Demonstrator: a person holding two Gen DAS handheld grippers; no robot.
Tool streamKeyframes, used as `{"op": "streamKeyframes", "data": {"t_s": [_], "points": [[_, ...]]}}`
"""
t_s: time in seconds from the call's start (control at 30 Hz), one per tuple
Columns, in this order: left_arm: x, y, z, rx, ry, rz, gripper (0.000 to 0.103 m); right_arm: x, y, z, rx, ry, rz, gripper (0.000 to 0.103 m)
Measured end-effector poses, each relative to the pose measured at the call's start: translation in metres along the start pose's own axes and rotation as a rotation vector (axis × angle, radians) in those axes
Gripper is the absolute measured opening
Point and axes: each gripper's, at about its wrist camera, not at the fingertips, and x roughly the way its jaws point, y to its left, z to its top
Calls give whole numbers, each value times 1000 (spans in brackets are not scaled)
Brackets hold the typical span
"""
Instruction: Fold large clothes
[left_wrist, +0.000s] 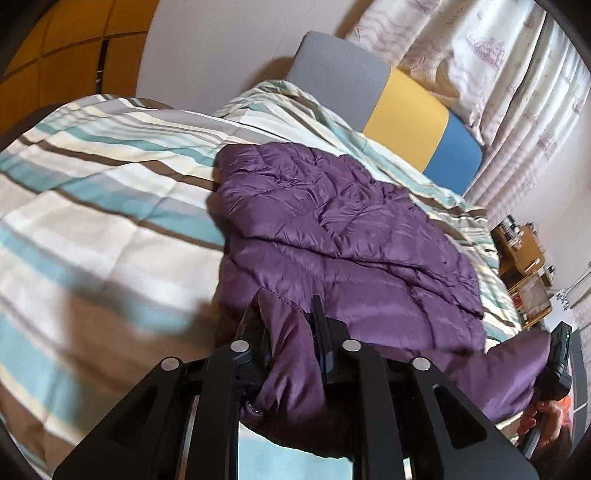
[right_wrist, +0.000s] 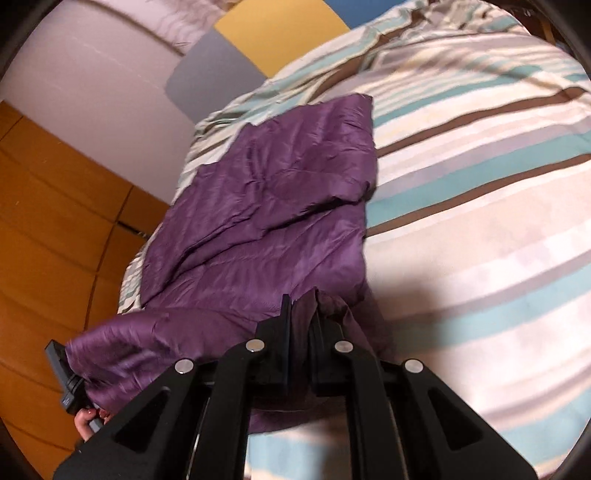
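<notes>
While I hold both rigs low, left gripper (left_wrist: 286, 325) jaws clenched on purple quilted jacket (left_wrist: 343, 221) hem | right gripper (right_wrist: 301, 317) jaws pinching its other near corner | jacket spread across striped duvet (left_wrist: 92, 192) on bed | padded headboard (left_wrist: 402, 118) beyond

One purple quilted jacket (left_wrist: 332, 221), one striped bedcover (left_wrist: 92, 206), two tongs, left (left_wrist: 286, 317), right (right_wrist: 301, 314)
</notes>
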Motion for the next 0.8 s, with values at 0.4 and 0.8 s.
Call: {"op": "streamKeyframes", "data": {"t_s": [0.4, 0.8], "points": [[-18, 36, 8, -124, -249, 6, 98, -22, -42, 3, 107, -250, 86, 76], [-44, 46, -29, -127, -427, -115, 98, -12, -19, -19, -126, -207, 57, 90]]}}
